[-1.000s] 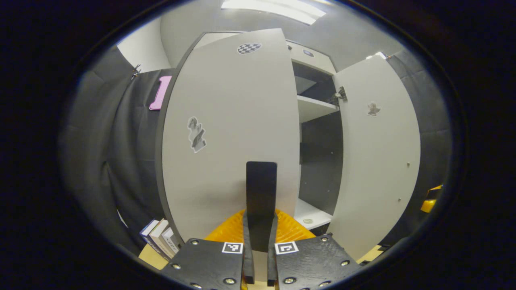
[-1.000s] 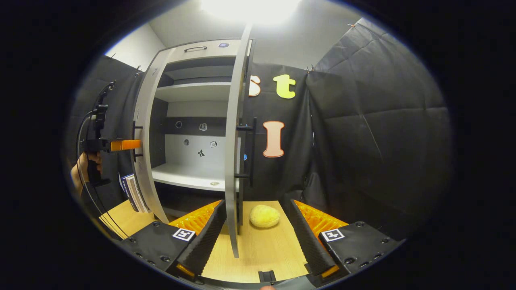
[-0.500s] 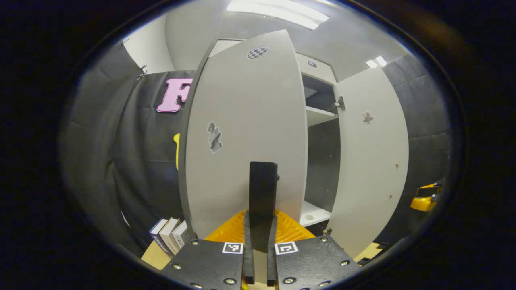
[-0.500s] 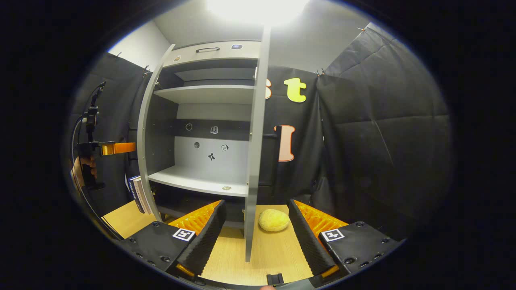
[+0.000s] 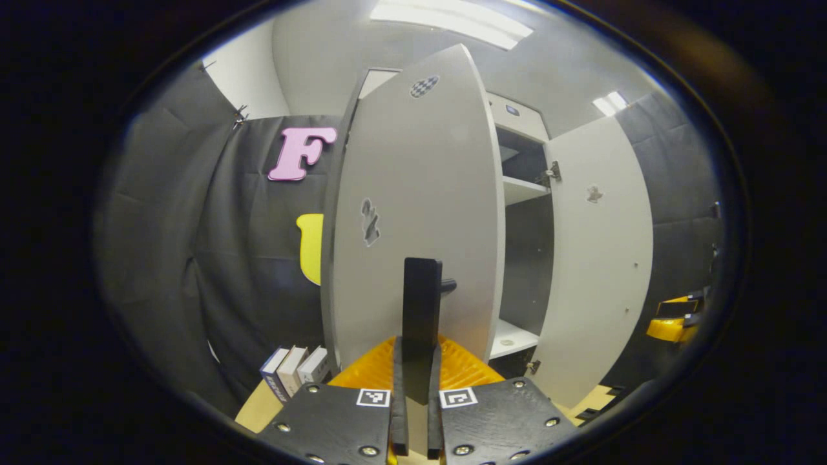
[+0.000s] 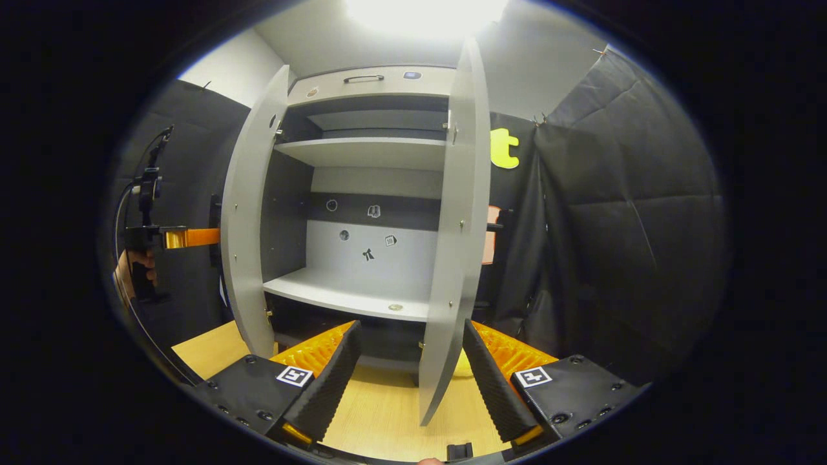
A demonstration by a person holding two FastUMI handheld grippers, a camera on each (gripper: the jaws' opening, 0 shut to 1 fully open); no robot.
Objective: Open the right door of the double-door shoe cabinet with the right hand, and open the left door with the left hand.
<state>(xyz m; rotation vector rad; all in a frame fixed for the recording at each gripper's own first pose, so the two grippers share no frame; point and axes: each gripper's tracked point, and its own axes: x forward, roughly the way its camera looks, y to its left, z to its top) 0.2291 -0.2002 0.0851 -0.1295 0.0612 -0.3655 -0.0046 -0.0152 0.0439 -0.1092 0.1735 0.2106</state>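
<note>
While our left gripper (image 5: 413, 361) is clamped on the black handle (image 5: 421, 303) of the left door (image 5: 413, 213), our right gripper (image 6: 408, 381) stands spread wide, holding nothing, the right door (image 6: 455, 245) edge between its fingers. We can read no writing on the stickers. Both doors stand swung out; the shelf (image 6: 349, 294) and wooden counter (image 6: 381, 413) lie open.

No words, brands or numbers can be read here. The small stickers on the left door (image 5: 413, 213), the right door (image 5: 597, 271) and the cabinet's back panel (image 6: 368, 242) are too small to make out.
</note>
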